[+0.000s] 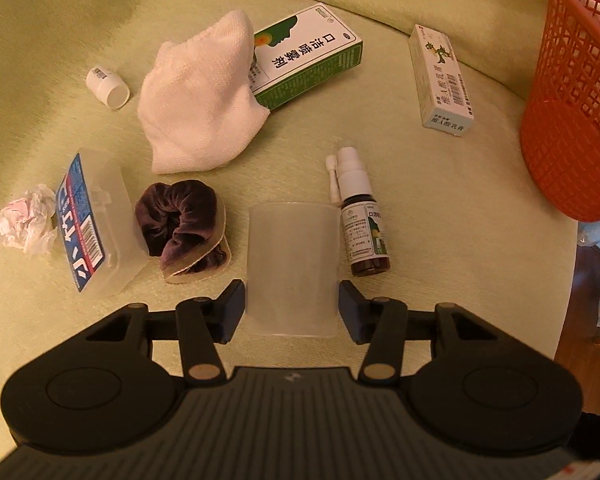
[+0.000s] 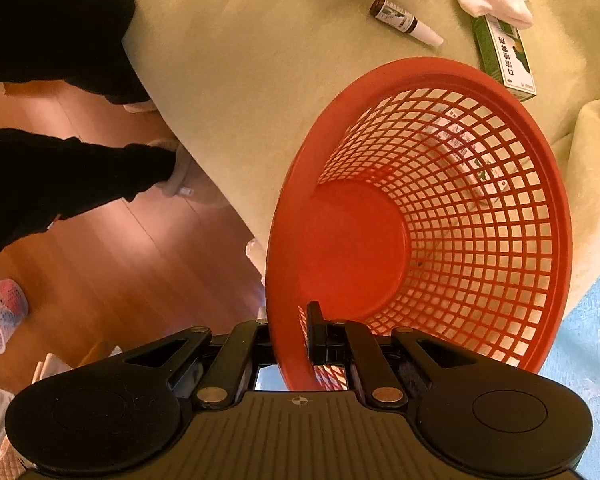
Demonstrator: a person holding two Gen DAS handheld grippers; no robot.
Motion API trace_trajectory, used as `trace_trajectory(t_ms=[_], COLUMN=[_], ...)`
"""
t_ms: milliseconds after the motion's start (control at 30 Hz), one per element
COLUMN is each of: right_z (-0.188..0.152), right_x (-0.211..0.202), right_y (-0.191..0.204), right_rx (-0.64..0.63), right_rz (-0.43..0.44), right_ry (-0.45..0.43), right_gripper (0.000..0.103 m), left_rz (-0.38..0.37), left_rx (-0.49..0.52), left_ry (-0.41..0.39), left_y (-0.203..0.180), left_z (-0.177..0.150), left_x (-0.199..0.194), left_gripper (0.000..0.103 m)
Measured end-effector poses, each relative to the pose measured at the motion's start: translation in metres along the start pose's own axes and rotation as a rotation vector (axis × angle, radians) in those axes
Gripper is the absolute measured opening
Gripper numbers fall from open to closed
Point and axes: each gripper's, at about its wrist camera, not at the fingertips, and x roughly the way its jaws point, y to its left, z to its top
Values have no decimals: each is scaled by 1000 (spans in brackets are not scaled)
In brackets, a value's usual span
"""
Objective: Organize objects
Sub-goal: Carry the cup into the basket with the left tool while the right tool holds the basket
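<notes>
A pale green cloth [image 1: 440,208], soft and finely ribbed, covers the surface and fills most of both views. The red basket [image 2: 480,216], a tapering plastic lattice with a solid round floor and a smooth rim, takes the centre and right of the right wrist view; it stands at the right edge of the left wrist view. The right gripper [image 2: 292,336] is clamped on its near wall at the bottom centre, one finger inside the lattice and the other outside the rim.

In the left wrist view the left gripper [image 1: 292,308] is spread wide at the lower centre, its dark pads flanking a frosted translucent cup [image 1: 292,268]; whether they touch its sides I cannot tell. A crumpled white towel [image 1: 200,108] lies at the upper centre, overlapping a green and white box [image 1: 312,56]. A clear plastic case [image 1: 100,220] with a blue label sits at the left, touching a purple velvet scrunchie [image 1: 184,224]. A narrow white carton [image 1: 440,80] lies at the upper right. A brown spray bottle [image 1: 362,224] stands just right of the cup. Crumpled tissue [image 1: 24,220] sits at the far left, and a small white bottle [image 1: 108,86] lies at the upper left.
</notes>
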Motion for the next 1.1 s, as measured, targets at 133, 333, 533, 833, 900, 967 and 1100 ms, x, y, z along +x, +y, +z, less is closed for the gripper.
trace_trajectory(t_ms=[133, 333, 533, 833, 900, 967, 1100], right_z=[0, 2, 2, -1, -2, -4, -6], right_x=[0, 0, 3, 5, 6, 6, 4], right_y=[-1, -1, 2, 4, 5, 6, 7], right_rx=[-3, -1, -25, -43, -42, -37, -36], right_rz=[0, -1, -1, -7, -10, -11, -17], right_ry=[1, -1, 9, 21, 21, 17, 9], right_gripper=[2, 2, 2, 2, 2, 2, 2], left_rz=[-4, -4, -30, -140, -167, -202, -268], left_rx=[-13, -8, 0, 142, 187, 222, 282], left_ry=[-7, -26, -86, -218, -239, -254, -275], left_y=[0, -1, -7, -42, -53, -65, -87], left_z=[1, 6, 23, 74, 85, 96, 113], left_x=[-8, -30, -71, -139, -148, -153, -158], left_gripper=[45, 45, 45, 45, 45, 45, 45])
